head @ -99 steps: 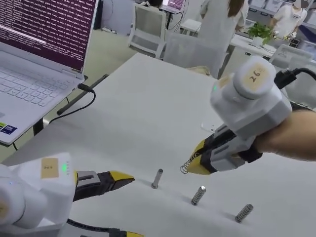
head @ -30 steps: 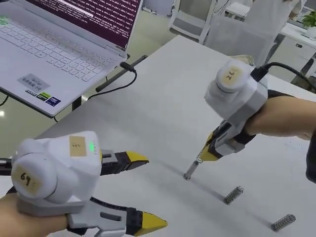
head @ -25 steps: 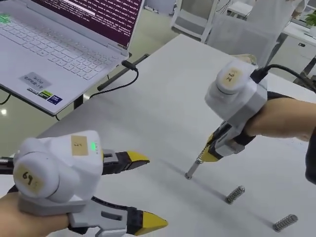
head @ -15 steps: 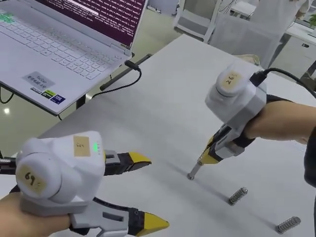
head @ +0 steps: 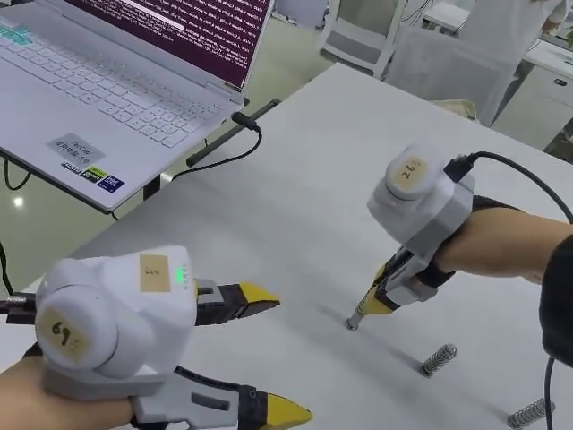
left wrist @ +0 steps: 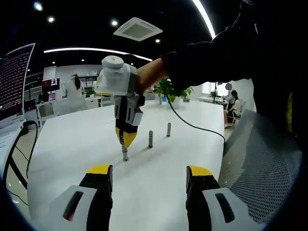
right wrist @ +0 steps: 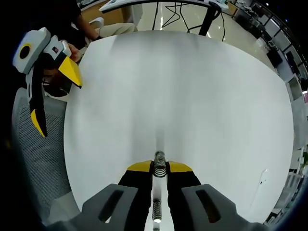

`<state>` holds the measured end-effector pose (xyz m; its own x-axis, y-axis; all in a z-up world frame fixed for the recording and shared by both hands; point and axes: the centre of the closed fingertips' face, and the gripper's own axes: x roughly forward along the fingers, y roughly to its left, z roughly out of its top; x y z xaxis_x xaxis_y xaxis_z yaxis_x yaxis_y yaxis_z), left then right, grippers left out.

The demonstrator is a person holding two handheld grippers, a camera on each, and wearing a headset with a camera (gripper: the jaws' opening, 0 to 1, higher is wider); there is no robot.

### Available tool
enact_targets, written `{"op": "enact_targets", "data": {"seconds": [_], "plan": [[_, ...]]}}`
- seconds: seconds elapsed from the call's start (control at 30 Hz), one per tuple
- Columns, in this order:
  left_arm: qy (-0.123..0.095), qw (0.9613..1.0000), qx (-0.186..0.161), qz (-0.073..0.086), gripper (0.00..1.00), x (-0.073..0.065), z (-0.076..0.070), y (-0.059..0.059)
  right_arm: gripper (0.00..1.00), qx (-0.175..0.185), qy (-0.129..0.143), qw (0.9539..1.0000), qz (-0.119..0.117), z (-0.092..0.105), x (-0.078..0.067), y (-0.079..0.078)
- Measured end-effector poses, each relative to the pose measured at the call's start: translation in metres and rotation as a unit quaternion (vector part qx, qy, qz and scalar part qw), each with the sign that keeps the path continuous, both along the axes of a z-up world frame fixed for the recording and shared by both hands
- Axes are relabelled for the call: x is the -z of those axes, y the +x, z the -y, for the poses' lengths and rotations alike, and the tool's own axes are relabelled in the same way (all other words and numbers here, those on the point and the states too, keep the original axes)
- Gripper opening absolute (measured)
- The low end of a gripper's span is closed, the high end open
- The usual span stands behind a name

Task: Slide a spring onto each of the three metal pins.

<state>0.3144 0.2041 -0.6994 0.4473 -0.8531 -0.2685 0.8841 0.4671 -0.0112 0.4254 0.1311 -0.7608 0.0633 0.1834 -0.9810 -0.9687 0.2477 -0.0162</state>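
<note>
Three springs [head: 439,359] (one between fingers [right wrist: 139,167]), one bare pin [head: 354,320], two grippers [head: 286,358] [head: 373,305] — one laptop [head: 107,98].

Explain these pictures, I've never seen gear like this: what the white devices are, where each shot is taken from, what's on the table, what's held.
Two hand-held tools, each with two yellow-tipped jaws, worked by a person. The head view comes from a headset camera. The two round views come from a camera on each tool, looking along its jaws. The left gripper is open, holding nothing. The right gripper is shut on a spring, placing it over a metal pin on the white table. The next pin and the far pin already wear springs. A laptop sits to the left.
</note>
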Motion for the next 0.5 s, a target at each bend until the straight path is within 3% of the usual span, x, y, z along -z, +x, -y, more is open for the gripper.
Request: {"op": "enact_targets", "data": {"seconds": [0.5], "plan": [[0.000,1.0000,-0.003,-0.004,0.57,0.002,-0.001,0.001,0.08,-0.001,-0.008,0.9999,-0.014,-0.002,0.020,-0.006]]}}
